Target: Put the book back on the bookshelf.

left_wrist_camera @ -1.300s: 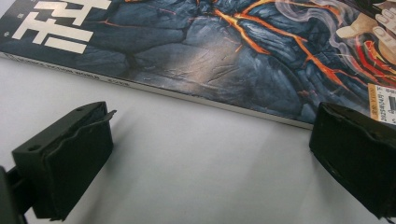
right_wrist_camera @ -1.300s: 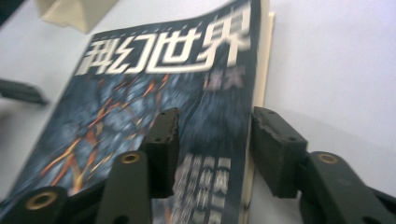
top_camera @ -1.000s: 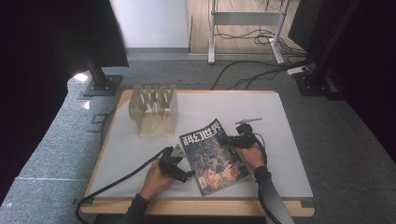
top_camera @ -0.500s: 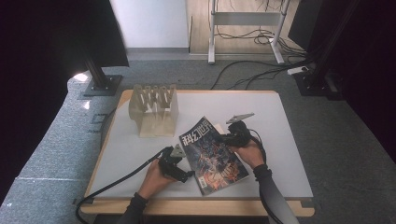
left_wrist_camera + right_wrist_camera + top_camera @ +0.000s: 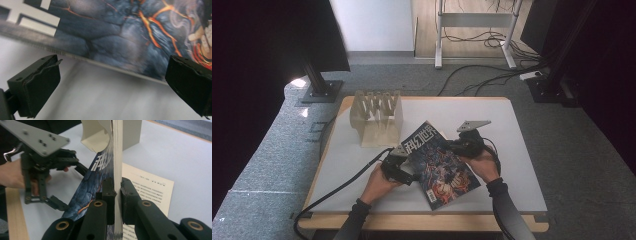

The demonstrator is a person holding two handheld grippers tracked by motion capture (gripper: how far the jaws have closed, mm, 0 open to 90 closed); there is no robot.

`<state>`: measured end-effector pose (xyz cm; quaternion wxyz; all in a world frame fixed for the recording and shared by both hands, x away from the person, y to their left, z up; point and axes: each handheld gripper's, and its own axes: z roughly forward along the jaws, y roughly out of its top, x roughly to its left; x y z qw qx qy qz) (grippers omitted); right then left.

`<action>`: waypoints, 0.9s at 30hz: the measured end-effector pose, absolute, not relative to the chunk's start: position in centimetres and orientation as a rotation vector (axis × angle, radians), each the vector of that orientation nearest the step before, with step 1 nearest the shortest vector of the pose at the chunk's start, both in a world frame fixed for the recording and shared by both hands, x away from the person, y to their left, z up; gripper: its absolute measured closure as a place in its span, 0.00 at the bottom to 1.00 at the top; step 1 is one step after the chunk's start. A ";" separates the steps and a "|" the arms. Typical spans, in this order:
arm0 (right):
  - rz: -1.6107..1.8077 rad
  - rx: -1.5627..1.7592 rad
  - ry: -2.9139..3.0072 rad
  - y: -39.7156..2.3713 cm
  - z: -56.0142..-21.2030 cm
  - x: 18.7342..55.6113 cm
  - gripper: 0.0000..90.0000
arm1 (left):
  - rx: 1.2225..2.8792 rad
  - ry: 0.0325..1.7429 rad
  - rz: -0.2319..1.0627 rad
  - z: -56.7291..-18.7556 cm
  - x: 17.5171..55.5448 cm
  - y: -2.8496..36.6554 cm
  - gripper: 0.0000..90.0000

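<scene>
A magazine [image 5: 437,162] with a dark lava-patterned cover lies at the table's front middle, its right edge raised. My right gripper [image 5: 463,146] is shut on that edge, and the right gripper view shows its pads [image 5: 118,192] pinching the stack of pages [image 5: 117,150] edge-on. My left gripper [image 5: 408,172] rests at the magazine's left edge. Its jaws [image 5: 112,85] stand wide open with nothing between them, and the cover [image 5: 120,32] slopes up just beyond. In the right gripper view, the left gripper [image 5: 75,187] sits behind the cover.
A pale slotted rack [image 5: 377,117] stands at the back left of the white table [image 5: 512,120]. A printed white page [image 5: 150,187] lies flat under the raised edge. A black cable [image 5: 342,185] trails off the front left.
The right gripper has risen with the magazine's right edge, so the magazine tilts up and its far corner has swung toward the rack. The left hand has stayed put.
</scene>
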<state>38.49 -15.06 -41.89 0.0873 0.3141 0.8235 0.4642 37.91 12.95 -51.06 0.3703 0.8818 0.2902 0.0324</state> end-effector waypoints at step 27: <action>1.445 0.850 2.398 -16.4 -39.3 37.3 0.90 | 2.112 0.703 0.242 -43.6 39.3 12.5 0.16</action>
